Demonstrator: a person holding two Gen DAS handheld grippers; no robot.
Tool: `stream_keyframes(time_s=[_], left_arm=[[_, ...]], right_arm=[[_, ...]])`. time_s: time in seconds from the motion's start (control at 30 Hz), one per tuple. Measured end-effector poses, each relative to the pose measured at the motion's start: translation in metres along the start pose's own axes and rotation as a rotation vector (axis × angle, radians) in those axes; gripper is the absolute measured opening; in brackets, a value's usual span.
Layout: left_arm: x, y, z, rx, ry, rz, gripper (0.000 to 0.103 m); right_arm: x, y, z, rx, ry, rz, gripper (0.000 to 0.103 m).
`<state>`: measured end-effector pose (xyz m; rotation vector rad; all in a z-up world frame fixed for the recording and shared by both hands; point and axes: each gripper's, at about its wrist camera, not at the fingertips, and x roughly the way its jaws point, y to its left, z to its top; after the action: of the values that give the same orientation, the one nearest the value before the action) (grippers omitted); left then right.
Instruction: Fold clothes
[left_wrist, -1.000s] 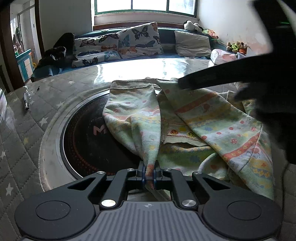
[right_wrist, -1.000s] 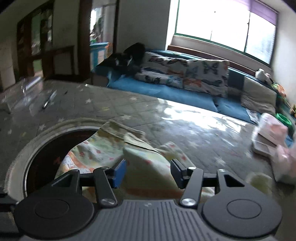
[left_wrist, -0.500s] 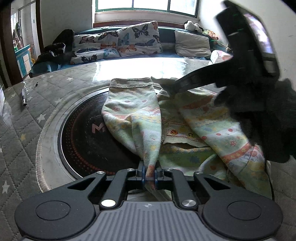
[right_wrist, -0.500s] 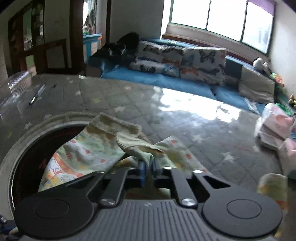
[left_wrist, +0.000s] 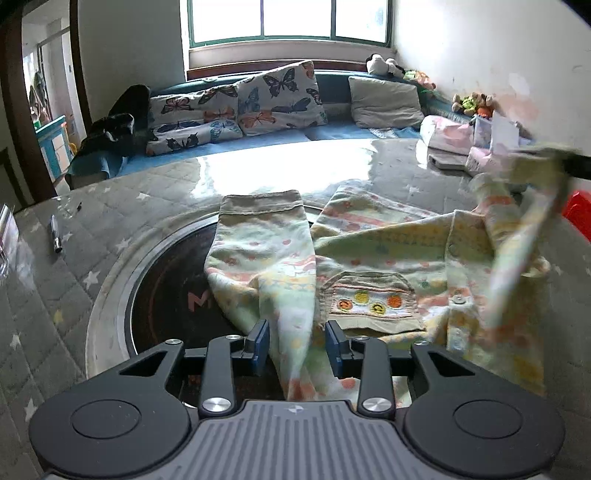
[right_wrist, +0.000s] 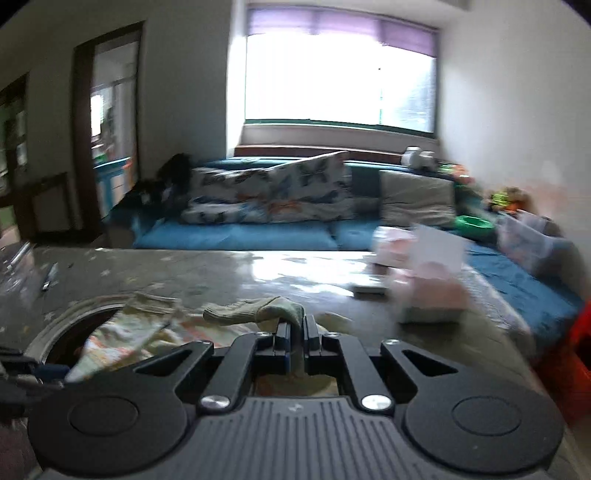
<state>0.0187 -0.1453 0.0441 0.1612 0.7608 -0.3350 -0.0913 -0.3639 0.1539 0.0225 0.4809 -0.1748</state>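
Observation:
A pale green child's garment (left_wrist: 373, 258) with coloured stripes, buttons and a small front pocket lies spread over a round black inset (left_wrist: 166, 295) in the table. In the left wrist view my left gripper (left_wrist: 297, 341) has its jaws opening; a sleeve runs between the blue pads without being pinched. My right gripper (right_wrist: 295, 332) is shut on the ribbed cuff (right_wrist: 255, 312) of the other sleeve and holds it lifted. In the left wrist view that lifted sleeve (left_wrist: 524, 206) is blurred at the right.
The quilted grey table cover (left_wrist: 55, 295) with stars surrounds the inset. A pen (left_wrist: 55, 238) lies at the left. Pink bags and packets (right_wrist: 424, 288) sit on the far right of the table. A blue sofa with butterfly pillows (left_wrist: 240, 107) stands behind.
My right gripper closed on the sleeve cuff, then pulled it up and to the right, unfolding the garment. My left gripper's jaws parted and released the near sleeve.

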Motion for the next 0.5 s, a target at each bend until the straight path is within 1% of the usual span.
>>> stream_keyframes(time_s=[0.1,0.13,0.17,0.23,0.27,0.37,0.43,0.5], left_arm=[[0.009,0.0,-0.001,0.007,0.023,0.012,0.035],[0.012,0.001,-0.002,0.007,0.031,0.018,0.033],[0.013,0.002,-0.004,0.008,0.035,0.022,0.027],[0.013,0.002,-0.006,0.013,0.04,0.027,0.024],[0.013,0.003,-0.007,0.015,0.04,0.029,0.016],[0.011,0.003,-0.012,0.032,0.038,0.037,0.007],[0.008,0.005,-0.016,0.035,0.04,0.048,0.005],[0.004,0.008,-0.021,0.026,0.044,0.053,0.004]], right_arm=[[-0.03,-0.031,-0.016,0.049,-0.001,-0.085,0.005],[-0.038,-0.041,-0.023,0.068,0.004,-0.113,0.005],[-0.044,-0.049,-0.031,0.088,0.014,-0.138,0.005],[-0.057,-0.065,-0.046,0.127,0.037,-0.188,0.005],[-0.061,-0.073,-0.055,0.145,0.054,-0.21,0.005],[-0.069,-0.092,-0.078,0.192,0.112,-0.267,0.006],[-0.07,-0.101,-0.091,0.212,0.15,-0.301,0.007],[-0.069,-0.109,-0.103,0.226,0.181,-0.337,0.013]])
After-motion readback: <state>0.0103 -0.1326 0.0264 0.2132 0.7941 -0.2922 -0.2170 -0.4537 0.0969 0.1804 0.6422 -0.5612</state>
